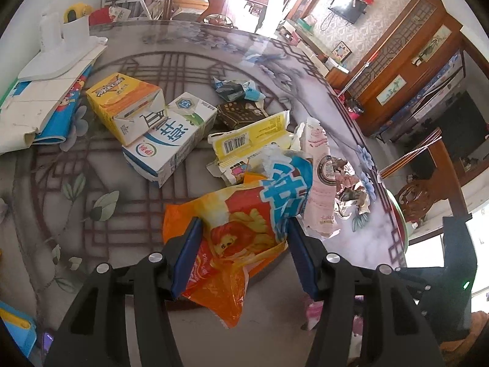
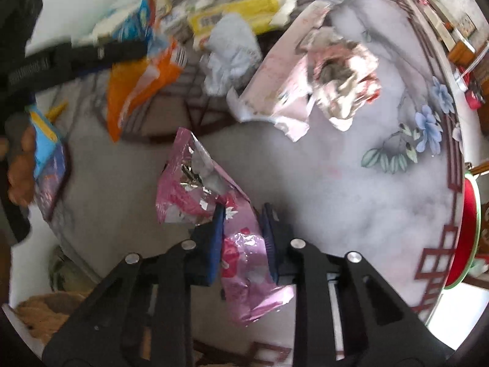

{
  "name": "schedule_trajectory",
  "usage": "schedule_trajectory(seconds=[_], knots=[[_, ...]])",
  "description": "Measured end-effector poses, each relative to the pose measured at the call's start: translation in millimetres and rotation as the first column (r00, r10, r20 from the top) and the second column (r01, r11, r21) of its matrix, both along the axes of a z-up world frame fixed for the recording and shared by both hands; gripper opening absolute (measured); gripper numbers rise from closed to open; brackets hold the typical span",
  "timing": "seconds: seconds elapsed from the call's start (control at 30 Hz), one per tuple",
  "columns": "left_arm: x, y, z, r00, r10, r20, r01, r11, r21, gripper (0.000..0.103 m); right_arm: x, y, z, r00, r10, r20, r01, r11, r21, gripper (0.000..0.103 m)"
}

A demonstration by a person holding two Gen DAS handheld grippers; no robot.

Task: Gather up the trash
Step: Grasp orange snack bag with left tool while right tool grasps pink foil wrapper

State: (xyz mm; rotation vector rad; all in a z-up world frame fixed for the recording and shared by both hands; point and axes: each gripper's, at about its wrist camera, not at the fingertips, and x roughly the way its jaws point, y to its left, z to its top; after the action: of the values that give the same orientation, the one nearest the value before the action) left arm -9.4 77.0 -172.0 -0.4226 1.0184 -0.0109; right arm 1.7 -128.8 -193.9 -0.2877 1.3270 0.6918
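Observation:
My left gripper is shut on an orange snack bag, one blue pad on each side, held just above the table. In the right wrist view that orange snack bag hangs at the upper left. My right gripper is shut on a crumpled pink foil wrapper that sticks up and to the left of the pads. More trash lies ahead: a yellow carton, a white and blue milk carton, a torn yellow box, a pale pink wrapper and a crumpled foil wad.
The round glass-topped table has its edge close on the right. A white stand on papers sits at the far left. A wooden chair stands beyond the edge. A hand shows at the left.

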Motion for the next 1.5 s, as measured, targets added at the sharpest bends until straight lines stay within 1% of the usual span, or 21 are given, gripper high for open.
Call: schedule_trajectory(seconds=[0.13, 0.3, 0.37, 0.47, 0.73, 0.83, 1.07, 1.5], knots=[[0.8, -1.7, -0.1, 1.000, 0.004, -0.002, -0.004, 1.000, -0.008, 0.054, 11.2, -17.1, 17.1, 0.997, -0.080, 0.015, 0.078, 0.994, 0.075, 0.024], [0.6, -4.9, 5.6, 1.000, 0.000, 0.019, 0.001, 1.000, -0.011, 0.054, 26.8, -41.7, 40.4, 0.980, -0.193, 0.043, 0.184, 0.971, 0.154, 0.024], [0.9, -6.2, 8.5, 1.000, -0.001, 0.026, 0.001, 1.000, -0.004, 0.054, 32.0, -52.3, 47.0, 0.971, -0.234, 0.038, 0.223, 0.957, 0.185, 0.024], [2.2, -8.3, 14.0, 0.999, -0.005, 0.041, 0.006, 1.000, -0.001, 0.054, 36.4, -59.5, 51.1, 0.961, -0.273, 0.042, 0.259, 0.943, 0.208, 0.024], [8.4, -20.3, 23.1, 0.998, -0.030, 0.061, 0.030, 1.000, -0.002, 0.054, 37.7, -71.3, 60.6, 0.946, -0.320, 0.057, 0.298, 0.924, 0.240, 0.024], [11.3, -26.1, 26.8, 0.997, -0.042, 0.067, 0.042, 0.999, 0.008, 0.054, 38.9, -74.7, 59.9, 0.943, -0.329, 0.053, 0.307, 0.920, 0.242, 0.024], [15.6, -36.2, 34.6, 0.995, -0.054, 0.086, 0.054, 0.999, 0.008, 0.053, 41.8, -85.5, 59.3, 0.936, -0.350, 0.045, 0.329, 0.911, 0.248, 0.024], [29.8, -78.3, 34.7, 0.993, -0.091, 0.080, 0.092, 0.996, -0.009, 0.053, 50.8, -124.1, 60.1, 0.922, -0.385, 0.038, 0.365, 0.898, 0.245, 0.024]])
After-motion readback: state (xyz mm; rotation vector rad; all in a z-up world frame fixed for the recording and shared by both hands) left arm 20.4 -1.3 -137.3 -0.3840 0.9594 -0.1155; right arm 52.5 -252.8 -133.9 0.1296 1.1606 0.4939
